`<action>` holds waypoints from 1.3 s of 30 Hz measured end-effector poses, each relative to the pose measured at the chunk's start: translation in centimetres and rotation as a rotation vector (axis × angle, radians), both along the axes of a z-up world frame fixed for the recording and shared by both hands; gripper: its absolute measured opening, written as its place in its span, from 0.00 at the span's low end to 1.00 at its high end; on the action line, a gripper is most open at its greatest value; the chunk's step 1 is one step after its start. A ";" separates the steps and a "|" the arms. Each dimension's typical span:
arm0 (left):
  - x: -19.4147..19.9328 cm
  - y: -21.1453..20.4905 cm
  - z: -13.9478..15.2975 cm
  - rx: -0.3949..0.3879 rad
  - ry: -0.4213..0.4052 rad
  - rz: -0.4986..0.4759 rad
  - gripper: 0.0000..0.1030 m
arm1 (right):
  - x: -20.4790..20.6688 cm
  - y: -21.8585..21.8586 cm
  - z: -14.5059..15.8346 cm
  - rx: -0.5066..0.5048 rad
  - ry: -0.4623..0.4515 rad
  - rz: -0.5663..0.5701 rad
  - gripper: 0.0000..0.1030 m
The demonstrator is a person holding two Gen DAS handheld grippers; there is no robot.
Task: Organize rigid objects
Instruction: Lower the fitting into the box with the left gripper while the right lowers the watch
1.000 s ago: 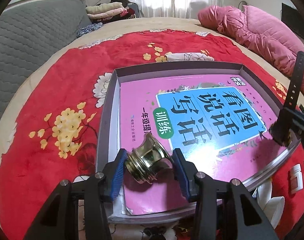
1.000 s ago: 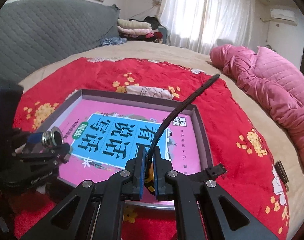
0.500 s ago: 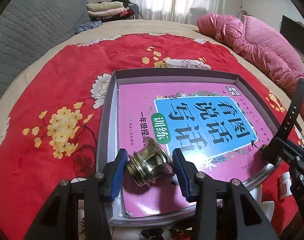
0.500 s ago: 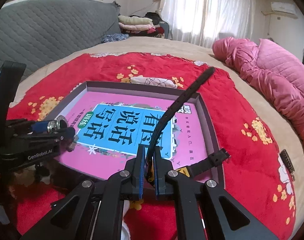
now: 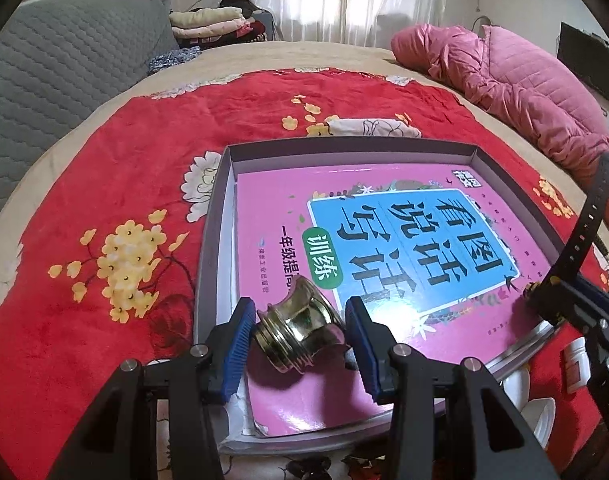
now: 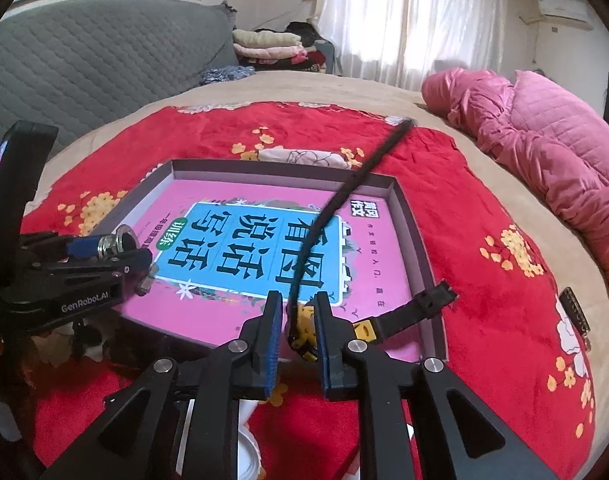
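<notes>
My left gripper [image 5: 298, 334] is shut on a brass threaded fitting [image 5: 298, 332], held over the near left corner of a grey tray [image 5: 210, 248] that holds a pink book [image 5: 384, 240]. It also shows at the left of the right wrist view [image 6: 116, 246]. My right gripper [image 6: 298, 320] is shut on a black and yellow watch [image 6: 304, 326] over the tray's near right edge. One strap [image 6: 344, 196] sticks up and away, the other [image 6: 418, 308] lies to the right. The watch strap also shows in the left wrist view [image 5: 584, 236].
The tray [image 6: 414, 224] sits on a red flowered blanket [image 5: 104, 200] on a bed. A pink quilt [image 5: 524, 92] lies at the far right, a grey headboard [image 5: 44, 76] at the left. White containers [image 5: 578, 364] lie near the tray's front right.
Both grippers have drawn back and risen a little from the tray, each still holding its object. The right gripper's fingers have parted slightly around the watch.
</notes>
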State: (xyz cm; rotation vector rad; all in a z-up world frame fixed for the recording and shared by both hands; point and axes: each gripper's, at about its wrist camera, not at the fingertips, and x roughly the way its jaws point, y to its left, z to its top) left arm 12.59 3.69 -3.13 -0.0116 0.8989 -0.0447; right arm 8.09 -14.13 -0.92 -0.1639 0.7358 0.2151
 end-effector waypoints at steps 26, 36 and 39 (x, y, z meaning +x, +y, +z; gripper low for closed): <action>0.1 0.1 0.2 -0.007 0.008 -0.012 0.46 | -0.5 -1.7 0.8 0.025 0.012 -0.058 0.33; 0.2 0.8 0.1 -0.051 0.010 0.001 0.46 | -0.4 -1.9 1.1 0.033 0.004 -0.068 0.41; 0.1 0.8 0.1 -0.053 0.010 0.003 0.46 | -0.4 -1.9 1.1 0.034 0.003 -0.070 0.41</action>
